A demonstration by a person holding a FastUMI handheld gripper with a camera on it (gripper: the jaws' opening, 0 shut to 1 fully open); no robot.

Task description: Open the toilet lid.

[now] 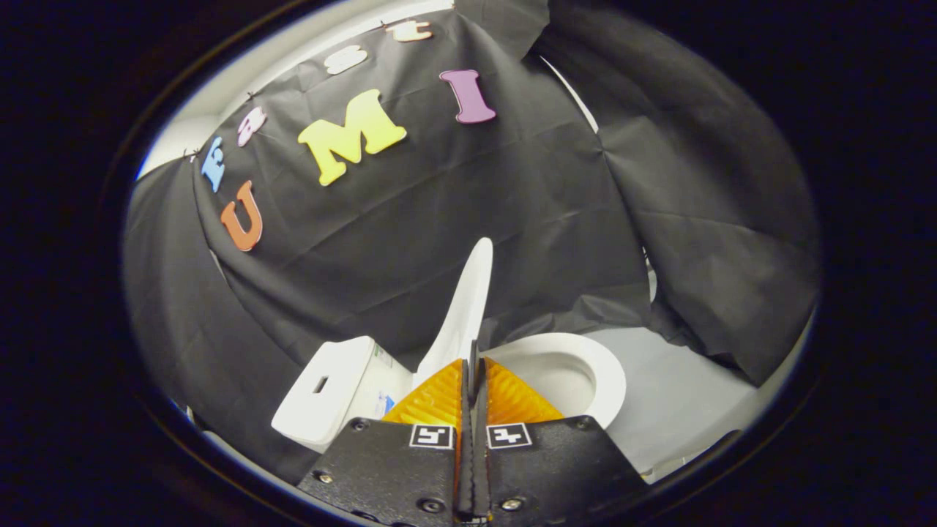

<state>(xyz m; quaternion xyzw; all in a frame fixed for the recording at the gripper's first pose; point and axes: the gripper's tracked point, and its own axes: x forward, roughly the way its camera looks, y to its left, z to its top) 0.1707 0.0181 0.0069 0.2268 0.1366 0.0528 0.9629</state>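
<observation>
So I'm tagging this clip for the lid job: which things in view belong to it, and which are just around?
Part of the job:
- toilet lid, raised edge-on, just ahead of the fingers
- seat and bowl, uncovered beside the lid
- gripper, fingers closed together, gripping nothing I can see

Just around:
- tank
- black cloth wall
- pale floor

Black cloth (454,219) hangs creased across the upper and middle part of the frame as the booth's wall, with a separate fold of it draped down the right side. A pale wall (241,73) shows above it at upper left. A light grey floor (681,395) lies at lower right.
</observation>
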